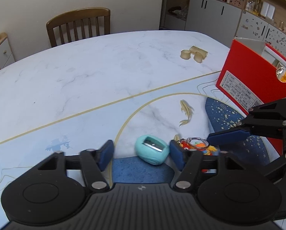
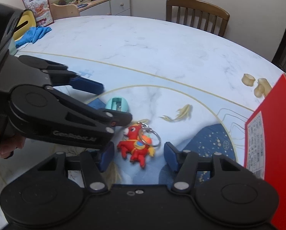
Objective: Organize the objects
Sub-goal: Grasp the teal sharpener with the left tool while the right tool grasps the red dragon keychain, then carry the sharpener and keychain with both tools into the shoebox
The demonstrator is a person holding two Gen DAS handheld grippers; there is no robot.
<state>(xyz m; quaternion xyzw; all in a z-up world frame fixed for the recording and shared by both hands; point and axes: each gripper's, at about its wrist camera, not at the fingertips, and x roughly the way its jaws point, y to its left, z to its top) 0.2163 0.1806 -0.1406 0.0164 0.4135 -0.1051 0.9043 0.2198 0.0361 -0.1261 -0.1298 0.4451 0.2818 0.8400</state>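
Observation:
A teal egg-shaped pencil sharpener (image 1: 152, 152) lies on the table between the open fingers of my left gripper (image 1: 141, 156), close to the right finger. It also shows in the right wrist view (image 2: 117, 104), behind the left gripper (image 2: 112, 103). A red horse keychain with a metal ring (image 2: 137, 145) lies between the open fingers of my right gripper (image 2: 138, 156). In the left wrist view the keychain (image 1: 197, 147) is partly hidden behind my left finger, and the right gripper (image 1: 229, 135) comes in from the right above it.
A red open box (image 1: 256, 78) stands at the right, also in the right wrist view (image 2: 273, 126). Beige ring-shaped pieces (image 1: 193, 54) lie beyond it. A blue cloth (image 2: 34, 35) lies at the far left. A wooden chair (image 1: 79, 26) stands behind the table.

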